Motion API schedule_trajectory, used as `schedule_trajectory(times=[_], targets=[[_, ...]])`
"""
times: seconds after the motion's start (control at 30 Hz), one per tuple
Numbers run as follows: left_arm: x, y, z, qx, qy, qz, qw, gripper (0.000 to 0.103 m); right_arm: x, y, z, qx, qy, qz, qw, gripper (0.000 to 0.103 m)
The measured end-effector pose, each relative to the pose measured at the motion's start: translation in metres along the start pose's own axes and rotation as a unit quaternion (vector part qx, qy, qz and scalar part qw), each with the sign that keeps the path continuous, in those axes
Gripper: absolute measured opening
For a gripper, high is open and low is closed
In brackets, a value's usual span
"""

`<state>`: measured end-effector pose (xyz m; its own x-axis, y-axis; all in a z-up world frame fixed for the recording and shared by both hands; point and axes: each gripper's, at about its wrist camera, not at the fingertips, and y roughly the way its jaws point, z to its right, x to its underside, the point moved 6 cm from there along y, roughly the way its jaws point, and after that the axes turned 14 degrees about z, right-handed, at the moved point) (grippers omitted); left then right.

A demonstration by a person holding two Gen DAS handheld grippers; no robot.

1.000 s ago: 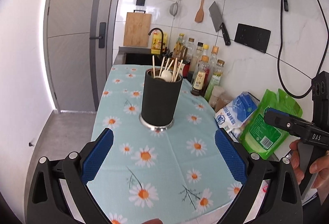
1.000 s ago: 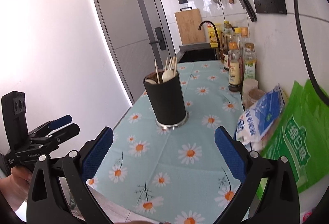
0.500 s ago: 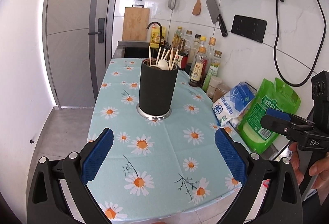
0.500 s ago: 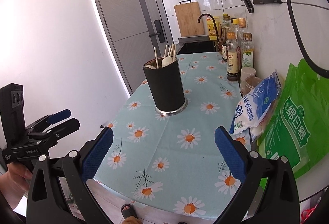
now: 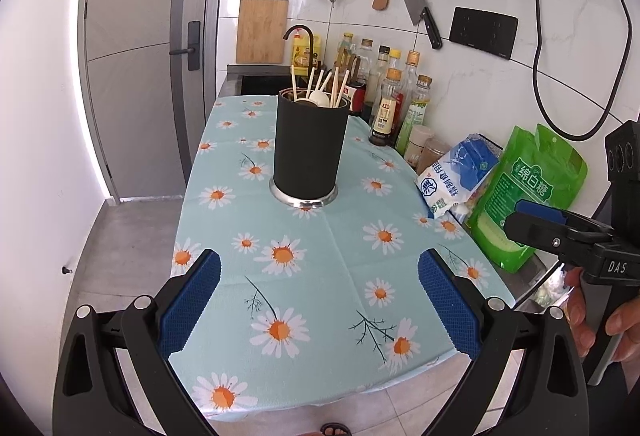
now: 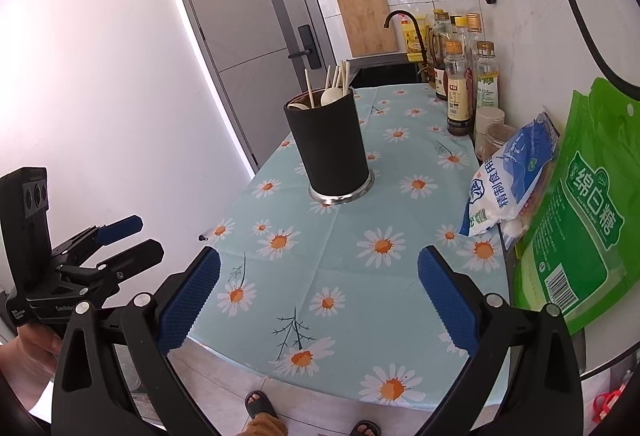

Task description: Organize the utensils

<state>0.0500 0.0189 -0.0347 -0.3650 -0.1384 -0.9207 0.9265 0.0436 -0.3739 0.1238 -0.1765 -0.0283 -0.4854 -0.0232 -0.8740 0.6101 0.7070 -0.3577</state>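
Observation:
A black utensil holder (image 5: pixel 308 150) stands upright on the daisy tablecloth (image 5: pixel 320 268). Several chopsticks (image 5: pixel 294 84) and a white spoon (image 5: pixel 320 98) stick out of it. It also shows in the right wrist view (image 6: pixel 330 148). My left gripper (image 5: pixel 320 304) is open and empty, held over the table's near edge, well short of the holder. My right gripper (image 6: pixel 318 300) is open and empty, also back at the near edge. Each gripper shows at the side of the other's view: the right one (image 5: pixel 560 236), the left one (image 6: pixel 96 256).
Sauce bottles (image 5: pixel 394 108) line the wall on the right. A blue salt bag (image 5: pixel 456 176) and a green sugar bag (image 5: pixel 528 196) lean beside them. A sink and tap (image 5: pixel 298 36) lie behind the table. A cleaver (image 5: pixel 420 8) hangs on the wall.
Both grippers have pulled back from the holder toward the table's near edge and risen. More of the tablecloth and the floor shows. Both stay open and empty.

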Motion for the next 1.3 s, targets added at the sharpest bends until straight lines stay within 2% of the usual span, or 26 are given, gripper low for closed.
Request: schedule_trajectory(times=[1.3], targets=[[0.018,0.003,-0.005,-0.005,-0.031,-0.021,0.9993,0.096,0.019,0.002,-0.005,0.002,0.002,-0.031,1.000,0.098]])
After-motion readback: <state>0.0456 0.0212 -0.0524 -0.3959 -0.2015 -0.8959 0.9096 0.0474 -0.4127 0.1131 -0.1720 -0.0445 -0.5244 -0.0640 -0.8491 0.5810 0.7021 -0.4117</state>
